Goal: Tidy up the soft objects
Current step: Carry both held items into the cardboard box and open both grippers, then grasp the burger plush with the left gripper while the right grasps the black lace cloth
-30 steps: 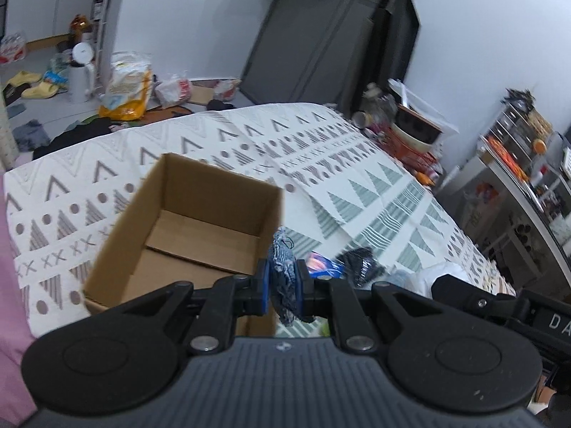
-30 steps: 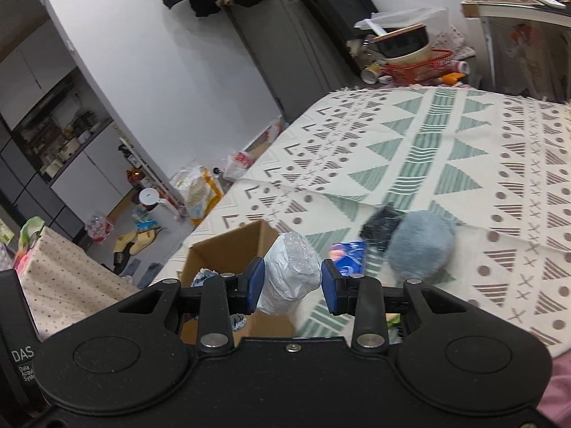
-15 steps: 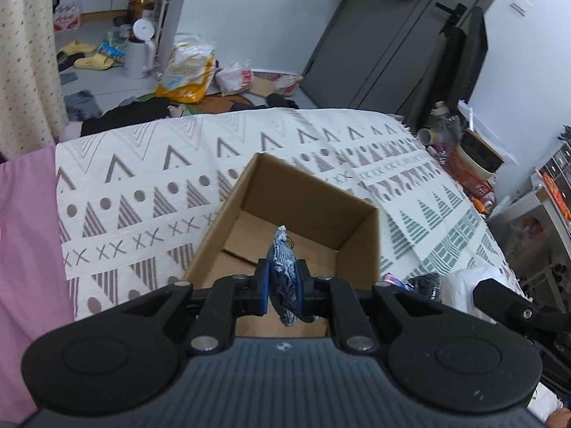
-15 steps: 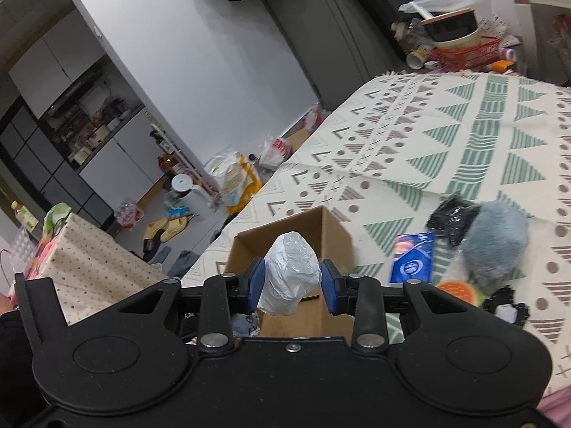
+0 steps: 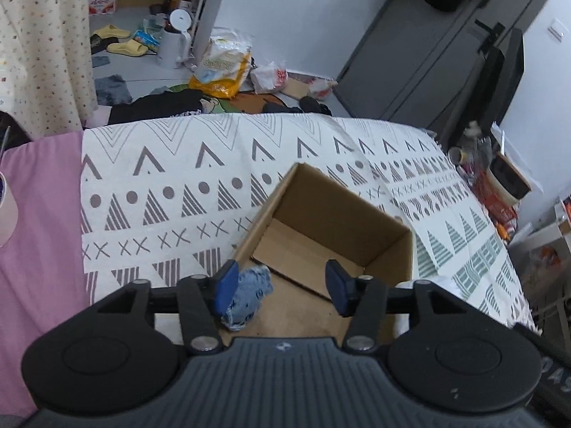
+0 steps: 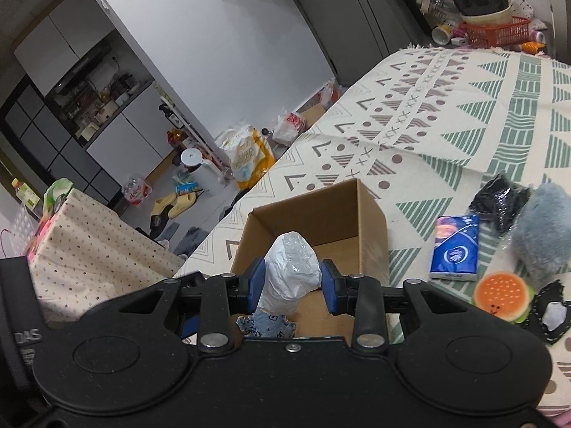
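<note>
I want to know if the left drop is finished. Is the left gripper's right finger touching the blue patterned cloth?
Apart. The left wrist view shows the left gripper open, with bare cardboard box floor between its right finger and the blue patterned cloth.

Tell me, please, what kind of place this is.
Probably a lived-in home: a bed with a patterned blanket, slippers and a kettle on the floor, and kitchen cabinets beyond.
</note>
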